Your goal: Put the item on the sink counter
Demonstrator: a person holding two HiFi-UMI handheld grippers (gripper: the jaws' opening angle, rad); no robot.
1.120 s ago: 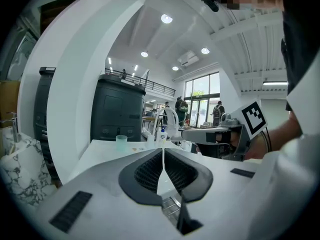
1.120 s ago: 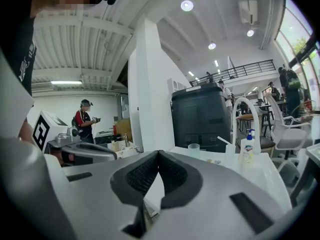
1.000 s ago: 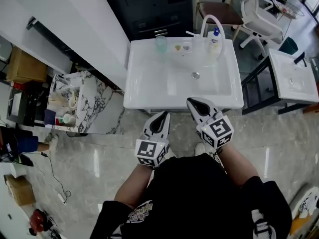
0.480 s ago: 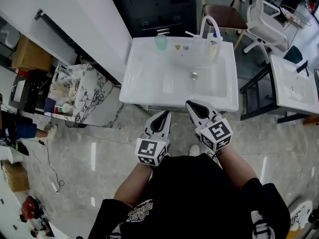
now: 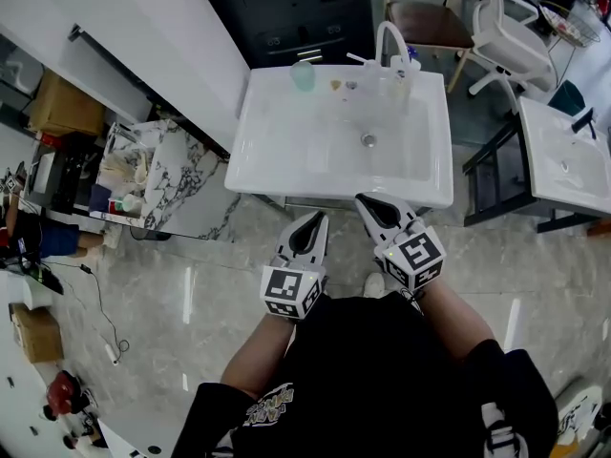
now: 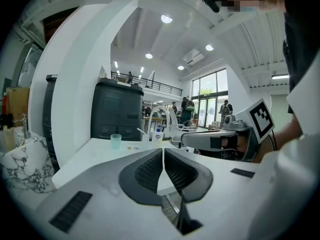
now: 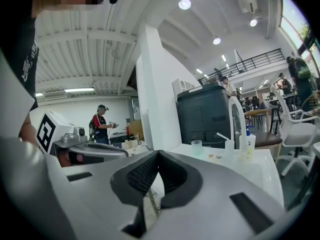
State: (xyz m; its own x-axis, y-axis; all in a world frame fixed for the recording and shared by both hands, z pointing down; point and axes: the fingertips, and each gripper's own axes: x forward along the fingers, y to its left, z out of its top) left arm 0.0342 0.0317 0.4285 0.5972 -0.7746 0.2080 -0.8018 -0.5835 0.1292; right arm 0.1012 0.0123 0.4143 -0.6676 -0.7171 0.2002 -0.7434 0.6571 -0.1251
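A white sink (image 5: 277, 156) stands in front of me, with a pale green cup (image 5: 304, 75), a curved white faucet (image 5: 387, 38) and a soap bottle (image 5: 412, 67) along its back counter. My left gripper (image 5: 314, 220) hovers just short of the sink's front edge, shut with nothing between its jaws. Beside it my right gripper (image 5: 367, 201) reaches the front rim and is also shut and empty. The left gripper view shows the shut left gripper (image 6: 163, 151) and the cup (image 6: 116, 141) beyond. The right gripper view shows the shut right gripper (image 7: 157, 154), the cup (image 7: 197, 147) and the bottle (image 7: 249, 143).
A marble-topped cart (image 5: 158, 184) with small items stands left of the sink. A second sink on a dark frame (image 5: 568, 165) is at the right. A dark cabinet (image 5: 286, 12), a brown stool (image 5: 425, 22) and a white chair (image 5: 511, 27) stand behind. A person (image 7: 101, 124) stands far off.
Both grippers keep the same shut pose side by side. The head view has shifted a little, so the sink and its surroundings sit slightly further left and higher.
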